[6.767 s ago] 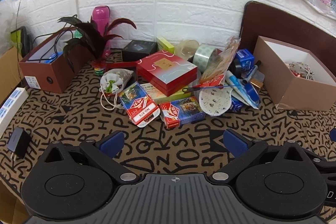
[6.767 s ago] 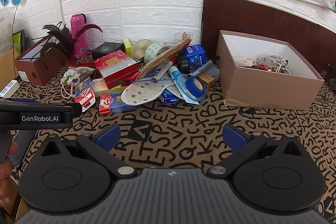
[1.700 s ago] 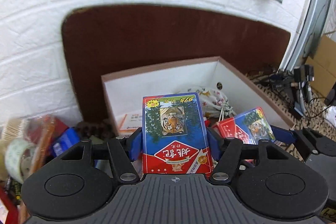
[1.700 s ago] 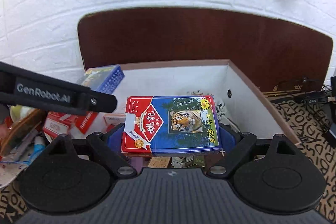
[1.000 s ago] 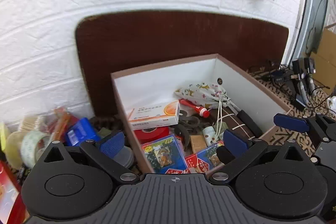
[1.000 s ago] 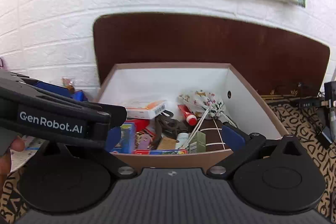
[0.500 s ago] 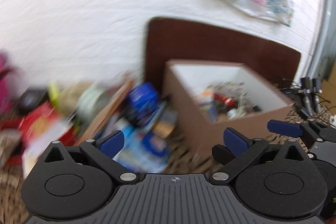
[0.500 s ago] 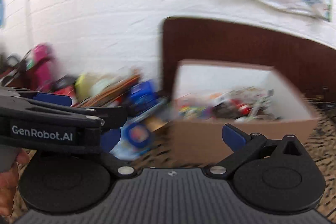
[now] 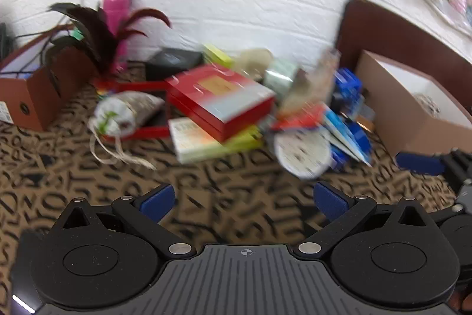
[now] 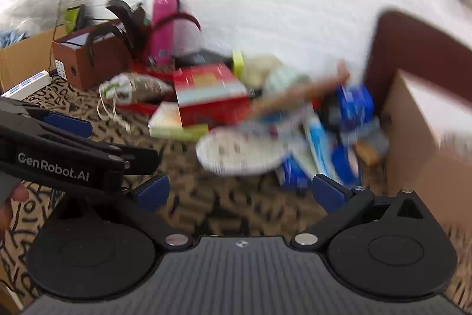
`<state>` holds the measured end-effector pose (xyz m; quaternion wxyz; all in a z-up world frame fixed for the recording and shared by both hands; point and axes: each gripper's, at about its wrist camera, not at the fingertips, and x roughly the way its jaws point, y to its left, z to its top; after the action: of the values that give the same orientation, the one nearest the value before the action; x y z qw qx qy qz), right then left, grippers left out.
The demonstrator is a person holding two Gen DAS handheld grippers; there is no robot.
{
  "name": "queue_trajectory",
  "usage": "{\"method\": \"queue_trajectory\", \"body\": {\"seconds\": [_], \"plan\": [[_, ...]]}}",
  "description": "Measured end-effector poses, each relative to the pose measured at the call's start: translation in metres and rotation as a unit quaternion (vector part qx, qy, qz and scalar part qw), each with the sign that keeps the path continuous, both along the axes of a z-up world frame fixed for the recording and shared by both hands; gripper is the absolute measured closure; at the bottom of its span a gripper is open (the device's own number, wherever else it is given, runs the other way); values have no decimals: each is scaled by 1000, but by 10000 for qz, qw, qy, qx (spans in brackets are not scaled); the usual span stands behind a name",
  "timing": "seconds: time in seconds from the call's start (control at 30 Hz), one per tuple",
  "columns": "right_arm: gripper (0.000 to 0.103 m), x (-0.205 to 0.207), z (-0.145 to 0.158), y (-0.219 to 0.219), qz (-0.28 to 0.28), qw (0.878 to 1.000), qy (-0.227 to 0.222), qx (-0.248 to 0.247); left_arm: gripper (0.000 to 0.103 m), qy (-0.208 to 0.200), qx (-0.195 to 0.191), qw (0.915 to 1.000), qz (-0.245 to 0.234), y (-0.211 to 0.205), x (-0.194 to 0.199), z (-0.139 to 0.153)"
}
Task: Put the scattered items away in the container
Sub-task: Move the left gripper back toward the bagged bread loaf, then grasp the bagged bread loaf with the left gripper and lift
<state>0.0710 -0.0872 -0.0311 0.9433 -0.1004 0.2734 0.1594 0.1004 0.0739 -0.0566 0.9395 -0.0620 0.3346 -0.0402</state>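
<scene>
Hovering empty, both jaws spread, left gripper (image 9: pixel 243 198) and right gripper (image 10: pixel 240 192) face bare cloth (image 9: pixel 206 185) (blurred).

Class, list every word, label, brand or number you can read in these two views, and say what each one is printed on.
"GenRobot.AI": white lettering on the side of the left tongs, seen in the right wrist view.
Tablecloth: a pattern of large black letters, too blurred to read as words.
Red box, the yellow-green box under it and the sticker on the brown box at the left: print too blurred to read.
</scene>
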Motion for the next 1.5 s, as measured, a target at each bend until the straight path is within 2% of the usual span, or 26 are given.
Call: {"method": "queue_trajectory", "body": {"seconds": [0.17, 0.33, 0.43, 0.53, 0.6, 0.73, 0.8, 0.9, 0.93, 1.03, 1.2, 1.37, 1.5], "plan": [[1, 24, 16, 24, 406, 9981, -386, -260, 0, -128, -104, 9999, 20, 26, 19, 11], [2, 52, 9, 43, 590, 9972, -338, -300, 0, -120, -157, 9998, -18, 43, 39, 10], [3, 66, 3, 44, 266, 9981, -386, -397, 0, -48, -181, 9998, -58, 47, 50, 6], [5, 77, 0, 27, -103, 9997, -209, -42, 0, -27, -364, 9990, -250, 47, 58, 1], [10, 84, -3, 14, -282, 9994, -8, 188, 0, 26, -375, 9988, -321, 43, 65, -3], [36, 89, -7, 2, -446, 9979, 159, 431, 2, 82, -467, 9976, -512, 33, 75, -8], [44, 89, -10, 1, -398, 9979, 234, 444, 5, 68, -514, 9965, -653, 25, 79, -7], [77, 93, -15, 1, -272, 9970, 478, 541, 9, 100, -393, 9954, -867, 12, 83, -7], [94, 94, -17, 0, -230, 9959, 571, 662, 9, 118, -343, 9953, -903, 9, 83, -6], [102, 86, -17, -5, -209, 9941, 619, 866, 9, 139, -304, 9949, -953, 5, 78, -5], [103, 57, -8, -19, -146, 9919, 583, 1123, 8, 174, -326, 9939, -1043, -2, 62, 0], [103, 3, -3, -34, -71, 9917, 585, 1142, 7, 370, -530, 9899, -1262, -19, 40, -5], [103, -46, -13, -55, -252, 9908, 805, 1057, 5, 519, -551, 9868, -1431, -38, 17, -17]]}}
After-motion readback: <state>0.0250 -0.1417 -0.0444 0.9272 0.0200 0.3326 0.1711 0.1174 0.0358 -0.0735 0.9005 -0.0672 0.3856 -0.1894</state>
